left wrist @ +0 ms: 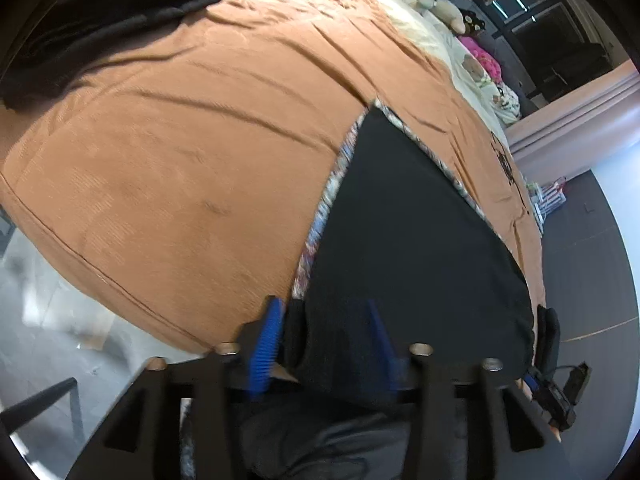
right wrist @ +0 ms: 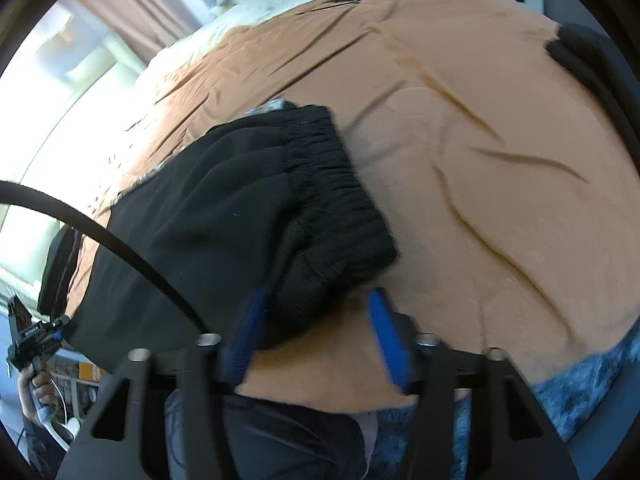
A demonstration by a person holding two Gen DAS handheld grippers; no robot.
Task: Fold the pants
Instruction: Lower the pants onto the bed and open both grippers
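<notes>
A: Where are the black pants (left wrist: 416, 240) now?

B: They lie on the bed, on the orange bedspread (left wrist: 192, 152), near its front edge. Under them I see a patterned cloth (left wrist: 320, 216) that shows only as a thin border.

A: And the two tools?

B: The left tool (left wrist: 326, 332) has its blue fingers (left wrist: 266, 340) apart, and the near edge of the pants sits between them. It looks like a loose hold, not a tight pinch; I cannot tell if the fabric is really clamped. The right tool (right wrist: 316, 324) is also open. The ribbed waistband (right wrist: 340, 216) comes in between its fingers, nearer to the left one, and bare bedspread shows beside the other.

A: So which step is this?

B: I think they take the near edge at two places, to lift it and fold it over.

A: How to do it well?

B: Both tools should close fully on the fabric before any lifting, and take all layers, because the waistband is thick and bunched. Then lift both at the same height, so the fold line stays straight. Also take care not to catch the bedspread or the patterned cloth.

A: Anything else on the bed?

B: A dark pile of clothes (left wrist: 100, 20) at the far corner, well apart.
</notes>
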